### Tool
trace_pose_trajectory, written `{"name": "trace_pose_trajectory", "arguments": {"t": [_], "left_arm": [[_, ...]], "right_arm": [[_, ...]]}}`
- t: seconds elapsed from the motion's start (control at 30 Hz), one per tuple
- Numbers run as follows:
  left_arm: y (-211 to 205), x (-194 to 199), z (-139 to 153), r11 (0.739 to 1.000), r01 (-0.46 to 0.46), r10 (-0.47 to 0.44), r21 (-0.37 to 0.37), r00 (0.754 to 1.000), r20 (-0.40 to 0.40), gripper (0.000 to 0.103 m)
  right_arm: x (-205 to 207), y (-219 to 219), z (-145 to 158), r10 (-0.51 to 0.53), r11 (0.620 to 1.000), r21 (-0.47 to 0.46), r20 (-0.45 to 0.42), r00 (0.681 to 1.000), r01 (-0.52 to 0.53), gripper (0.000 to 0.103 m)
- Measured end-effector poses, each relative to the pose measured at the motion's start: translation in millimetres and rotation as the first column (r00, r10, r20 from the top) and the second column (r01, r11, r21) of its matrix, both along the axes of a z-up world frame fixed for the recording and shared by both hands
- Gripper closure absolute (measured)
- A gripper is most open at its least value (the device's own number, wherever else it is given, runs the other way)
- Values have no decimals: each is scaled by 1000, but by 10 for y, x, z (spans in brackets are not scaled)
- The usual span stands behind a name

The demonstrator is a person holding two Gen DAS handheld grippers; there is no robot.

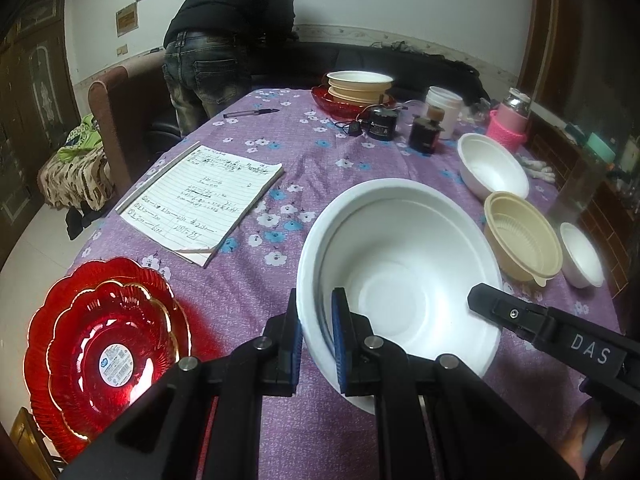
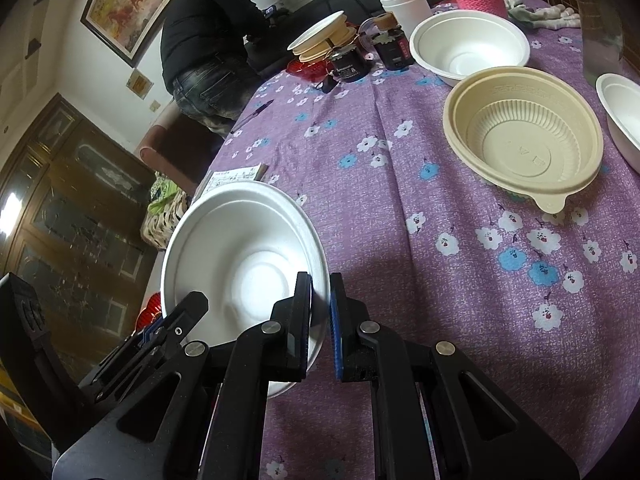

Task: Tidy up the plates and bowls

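Observation:
A large white foam bowl (image 1: 400,276) is held between both grippers above the purple flowered tablecloth. My left gripper (image 1: 316,312) is shut on its near-left rim, one finger outside and one inside. My right gripper (image 2: 320,296) is shut on the opposite rim of the same bowl (image 2: 240,256); its body shows in the left wrist view (image 1: 532,320). Two stacked red glass plates (image 1: 104,344) lie at the table's near left. A beige plastic bowl (image 2: 524,144), a white bowl (image 2: 468,46) and a small white bowl (image 2: 624,112) sit to the right.
A stack of beige and white bowls on a red plate (image 1: 358,88) stands at the far edge, beside dark jars (image 1: 382,122), a white tub (image 1: 442,110) and a pink-sleeved bottle (image 1: 508,124). A notebook (image 1: 204,200) and pen (image 1: 250,113) lie left. A person (image 1: 224,36) stands behind the table.

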State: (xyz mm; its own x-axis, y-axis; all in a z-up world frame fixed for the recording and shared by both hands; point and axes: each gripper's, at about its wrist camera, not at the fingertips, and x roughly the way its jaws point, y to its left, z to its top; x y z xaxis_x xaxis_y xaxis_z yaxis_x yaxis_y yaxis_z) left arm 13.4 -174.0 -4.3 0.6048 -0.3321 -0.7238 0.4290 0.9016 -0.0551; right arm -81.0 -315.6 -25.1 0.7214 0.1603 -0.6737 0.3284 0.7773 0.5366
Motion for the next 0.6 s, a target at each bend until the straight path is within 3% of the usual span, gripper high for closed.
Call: {"name": "trace_pose_trajectory", "arguments": {"t": [0.6], "left_arm": [[437,65,78,997,-67,67,-29,998,18,91]], "right_arm": [[188,414,83,75,997,-24,13,997,-75,95]]}}
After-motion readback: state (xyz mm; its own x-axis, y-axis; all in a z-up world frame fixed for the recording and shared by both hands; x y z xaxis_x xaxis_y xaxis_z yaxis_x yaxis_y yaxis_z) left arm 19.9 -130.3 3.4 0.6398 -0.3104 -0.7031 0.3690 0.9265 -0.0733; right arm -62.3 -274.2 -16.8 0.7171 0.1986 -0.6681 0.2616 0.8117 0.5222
